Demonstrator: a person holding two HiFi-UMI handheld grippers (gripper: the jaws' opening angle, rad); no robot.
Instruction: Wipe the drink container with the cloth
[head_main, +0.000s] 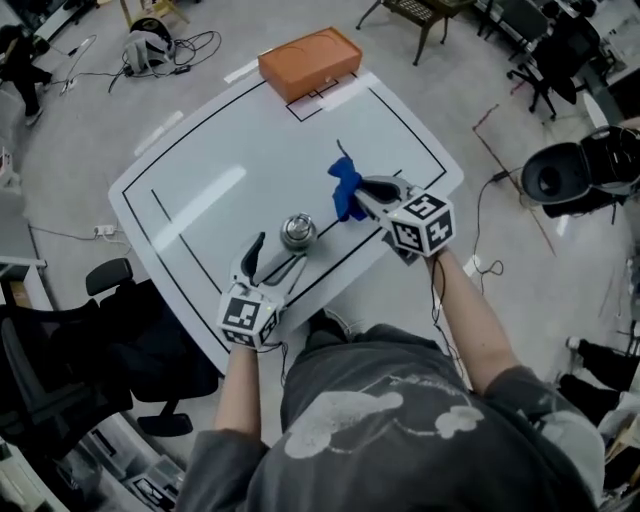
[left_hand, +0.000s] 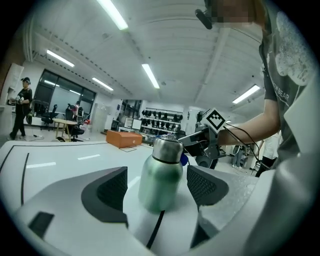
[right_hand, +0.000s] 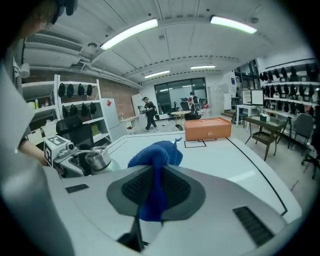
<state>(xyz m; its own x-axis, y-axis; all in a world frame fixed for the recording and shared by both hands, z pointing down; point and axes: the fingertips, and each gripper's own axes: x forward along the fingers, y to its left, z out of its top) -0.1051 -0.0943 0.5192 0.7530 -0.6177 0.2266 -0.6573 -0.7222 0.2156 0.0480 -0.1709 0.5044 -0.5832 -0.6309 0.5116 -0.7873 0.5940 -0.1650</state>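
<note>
"Was there room straight ahead of the left gripper (head_main: 278, 255)?"

"No. The steel bottle (head_main: 297, 232) stood upright between its spread jaws, with a narrow gap at each pad."

"And past the bottle?"

"The right gripper (head_main: 362, 197), clamped on the blue cloth (head_main: 346, 190), hung just beyond it, to the right. Ahead and to the left the white table (head_main: 200, 170) lay open up to the orange box (head_main: 308, 62) at its far edge."

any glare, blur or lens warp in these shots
Head view: soft glare streaks on the white table, otherwise sharp. Left gripper view: fisheye bending, dark corners, bottle slightly smeared. Right gripper view: same bending and dark corners, cloth fairly crisp.
</note>
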